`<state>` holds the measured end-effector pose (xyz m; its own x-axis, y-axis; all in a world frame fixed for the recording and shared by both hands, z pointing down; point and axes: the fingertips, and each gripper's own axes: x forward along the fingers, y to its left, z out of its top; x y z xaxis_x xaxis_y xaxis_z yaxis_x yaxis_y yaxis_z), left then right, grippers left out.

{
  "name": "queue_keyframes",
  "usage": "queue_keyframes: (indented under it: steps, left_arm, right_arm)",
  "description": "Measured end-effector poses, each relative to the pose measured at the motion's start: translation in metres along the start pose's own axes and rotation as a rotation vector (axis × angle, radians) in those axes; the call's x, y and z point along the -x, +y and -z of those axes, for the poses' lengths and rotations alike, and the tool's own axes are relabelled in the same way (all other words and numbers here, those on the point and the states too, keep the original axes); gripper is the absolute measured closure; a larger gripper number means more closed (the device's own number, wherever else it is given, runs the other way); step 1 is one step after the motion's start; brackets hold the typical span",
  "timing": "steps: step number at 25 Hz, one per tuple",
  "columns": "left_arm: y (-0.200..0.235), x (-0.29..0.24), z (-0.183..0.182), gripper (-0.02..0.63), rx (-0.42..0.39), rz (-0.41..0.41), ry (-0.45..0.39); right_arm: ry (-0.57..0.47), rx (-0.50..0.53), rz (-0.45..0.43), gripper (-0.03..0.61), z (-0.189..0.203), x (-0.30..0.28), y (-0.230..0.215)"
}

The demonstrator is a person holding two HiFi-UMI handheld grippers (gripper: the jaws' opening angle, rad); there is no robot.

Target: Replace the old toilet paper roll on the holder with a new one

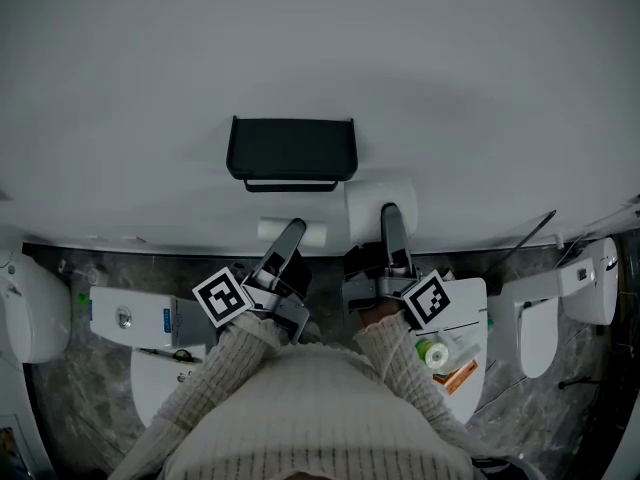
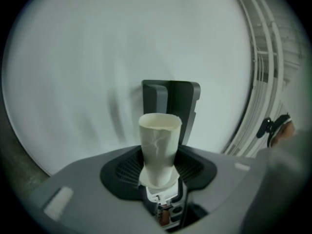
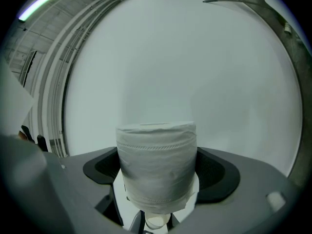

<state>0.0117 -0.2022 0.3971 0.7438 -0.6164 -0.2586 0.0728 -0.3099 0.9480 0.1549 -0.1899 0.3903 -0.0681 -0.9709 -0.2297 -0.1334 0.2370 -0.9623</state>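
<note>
The head view is the only one that takes in both tools at once. The black holder hangs on the white wall, and the thin bar under it is bare. Just below it, the left gripper and the right gripper reach up side by side from cream knitted sleeves. From here the old cardboard tube is a small pale cylinder lying crosswise at the tip of the left gripper, below the holder. The new toilet paper roll sits at the tip of the right gripper, just under the holder's right corner. This view also shows the marbled floor far below.

The left gripper view makes the grip plain: its jaws pinch the bare tube low down. The tube stands up between them with its open end on top and a crease down its side. The holder rises directly behind it, and white rails run along the right edge.

The right gripper view shows its jaws clamped on the sides of the full roll. The embossed sheets and a loose tail at the bottom are visible, with plain wall behind.
</note>
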Motion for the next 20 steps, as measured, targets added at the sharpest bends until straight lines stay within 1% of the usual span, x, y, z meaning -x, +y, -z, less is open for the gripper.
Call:
queue_keyframes:
  steps: [4, 10, 16, 20]
  left_arm:
    - [-0.002, 0.0, -0.001, 0.436, -0.011, 0.01, -0.001]
    - [-0.004, -0.001, -0.001, 0.436, -0.005, 0.021, 0.001]
    - [-0.006, -0.002, -0.001, 0.436, -0.033, 0.029, 0.011]
    - [-0.007, -0.008, -0.003, 0.436, -0.029, 0.033, 0.014]
  right_arm:
    - [0.006, -0.001, -0.023, 0.112, 0.0, -0.007, 0.003]
    - [0.005, -0.007, -0.03, 0.112, 0.001, -0.012, 0.004]
    - [-0.007, -0.021, -0.038, 0.112, 0.0, -0.014, 0.001]
    - [-0.001, -0.028, -0.041, 0.112, 0.002, -0.02, 0.002]
